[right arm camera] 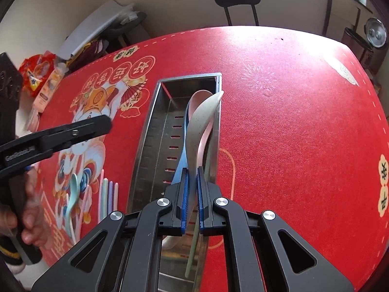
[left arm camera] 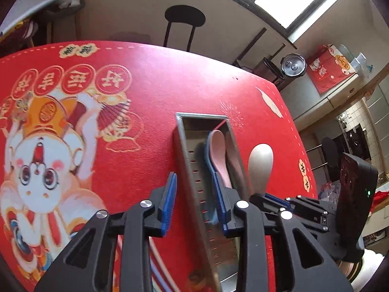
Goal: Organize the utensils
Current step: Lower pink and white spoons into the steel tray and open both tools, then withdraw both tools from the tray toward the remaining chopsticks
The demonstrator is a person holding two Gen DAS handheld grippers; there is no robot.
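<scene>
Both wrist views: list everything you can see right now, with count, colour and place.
tray: one, steel, slotted floor, mid-table
pink spoon: one, in tray
blue spoon: one, in tray beside the pink one
beige spoon: one, speckled, over tray's right wall, handle in right gripper
green chopstick: one, in tray's near end
mint spoon: one, on cloth left of tray
chopsticks: several, pastel, on cloth left of tray
tablecloth: one, red, printed
chair: one, black, behind table
left gripper: open, straddling tray's left wall, nothing held
right gripper: shut on beige spoon
</scene>
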